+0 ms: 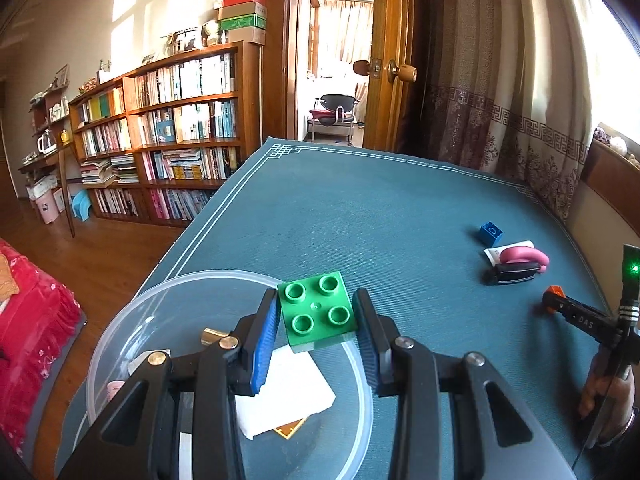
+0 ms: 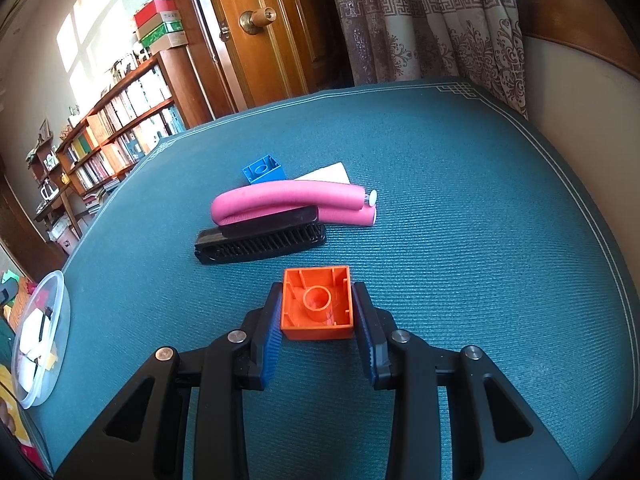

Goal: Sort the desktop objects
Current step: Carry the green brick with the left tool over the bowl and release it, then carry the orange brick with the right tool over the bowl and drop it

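The left gripper (image 1: 316, 314) pinches a green studded brick (image 1: 317, 309) above the clear plastic bowl (image 1: 120, 320). The right gripper (image 2: 317, 308) closes on an upturned orange brick (image 2: 317, 304) resting on the teal tablecloth (image 2: 460, 220), near the black comb (image 2: 260, 240).

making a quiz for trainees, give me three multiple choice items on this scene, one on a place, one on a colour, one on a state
1. Where is the green brick?
A. between the left tool's fingers, over the clear bowl
B. beside the blue brick
C. on the floor

2. What colour is the brick at the right tool?
A. yellow
B. orange
C. white

3. How does the orange brick lie?
A. studs up
B. hollow underside showing
C. stacked on the comb

Key: 1 A, the left tool has the brick between its fingers above the bowl's rim. 2 B, it is plainly orange. 3 B, its open cavity with the round tube faces the camera.
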Action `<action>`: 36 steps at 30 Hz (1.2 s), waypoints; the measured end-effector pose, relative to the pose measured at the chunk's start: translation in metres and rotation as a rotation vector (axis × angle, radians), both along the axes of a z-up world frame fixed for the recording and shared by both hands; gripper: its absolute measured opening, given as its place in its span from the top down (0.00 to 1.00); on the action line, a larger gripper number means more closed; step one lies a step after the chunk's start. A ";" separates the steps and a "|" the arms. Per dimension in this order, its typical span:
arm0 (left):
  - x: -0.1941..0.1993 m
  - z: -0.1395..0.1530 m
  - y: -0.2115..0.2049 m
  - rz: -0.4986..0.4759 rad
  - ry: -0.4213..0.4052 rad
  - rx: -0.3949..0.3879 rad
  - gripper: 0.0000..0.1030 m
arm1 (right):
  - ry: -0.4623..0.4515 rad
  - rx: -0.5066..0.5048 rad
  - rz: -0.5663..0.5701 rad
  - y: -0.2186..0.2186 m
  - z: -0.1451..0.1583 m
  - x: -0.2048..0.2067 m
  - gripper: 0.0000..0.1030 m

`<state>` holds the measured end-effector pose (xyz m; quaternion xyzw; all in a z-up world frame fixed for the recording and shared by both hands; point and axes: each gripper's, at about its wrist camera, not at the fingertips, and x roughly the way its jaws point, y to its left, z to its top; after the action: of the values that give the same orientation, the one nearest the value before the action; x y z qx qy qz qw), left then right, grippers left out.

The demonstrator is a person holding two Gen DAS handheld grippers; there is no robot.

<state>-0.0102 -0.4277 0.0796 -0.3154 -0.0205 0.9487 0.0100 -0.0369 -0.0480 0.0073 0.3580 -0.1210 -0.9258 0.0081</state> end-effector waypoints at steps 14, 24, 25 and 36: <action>-0.001 -0.015 -0.023 0.036 -0.027 0.016 0.60 | -0.004 -0.001 -0.022 0.003 0.000 -0.001 0.65; -0.004 -0.018 -0.028 0.050 -0.051 0.015 0.58 | -0.007 -0.003 -0.030 0.005 -0.001 -0.001 0.65; -0.005 -0.017 -0.028 0.051 -0.052 0.017 0.50 | -0.005 -0.002 -0.031 0.005 -0.001 -0.001 0.65; 0.002 -0.009 -0.037 0.058 -0.020 0.003 0.26 | 0.018 0.025 0.006 -0.015 0.010 0.002 0.66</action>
<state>-0.0083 -0.4648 0.0710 -0.3242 -0.0309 0.9453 -0.0171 -0.0352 -0.0630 0.0169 0.3500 -0.1084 -0.9304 0.0077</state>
